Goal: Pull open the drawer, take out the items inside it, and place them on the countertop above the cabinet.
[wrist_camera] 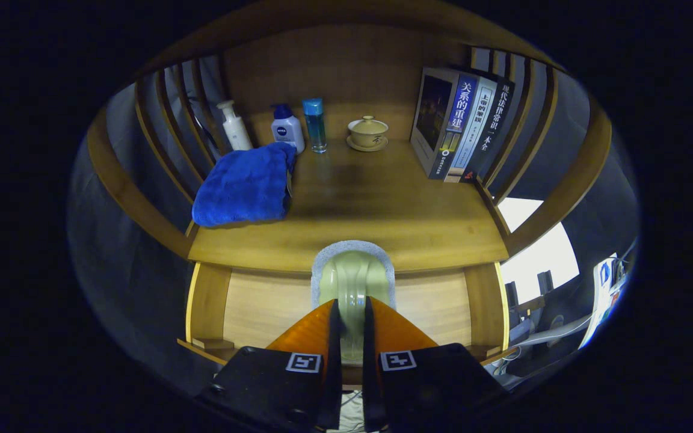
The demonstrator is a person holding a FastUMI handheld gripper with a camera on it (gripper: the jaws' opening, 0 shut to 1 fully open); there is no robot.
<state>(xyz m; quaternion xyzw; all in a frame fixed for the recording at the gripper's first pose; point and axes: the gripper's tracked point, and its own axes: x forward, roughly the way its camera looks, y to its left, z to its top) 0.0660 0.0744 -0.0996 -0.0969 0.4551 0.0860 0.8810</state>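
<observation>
Fingers (329,328) of the gripper (351,319) sit nearly closed, pinching a pale green, grey-rimmed item (352,282) between them; both appear to press on its narrow middle, so it looks held, not just touched. Item hangs over the open drawer (262,310), just below the front edge of the countertop (382,204), so this reads as mid-transfer: out of the drawer, not yet set down. Grip on the narrow part probably keeps it steady for the lift. Drawer floor beside the item looks bare; what lies under the gripper is hidden. On the countertop: blue towel (244,183) at left, with white pump bottle (234,126), white blue-capped bottle (287,128) and blue bottle (314,124) behind it; lidded cup (368,132) at the back; books (461,123) at right. Middle strip ahead of the fingers is free, the obvious drop zone. Front edge is the thing to clear.
</observation>
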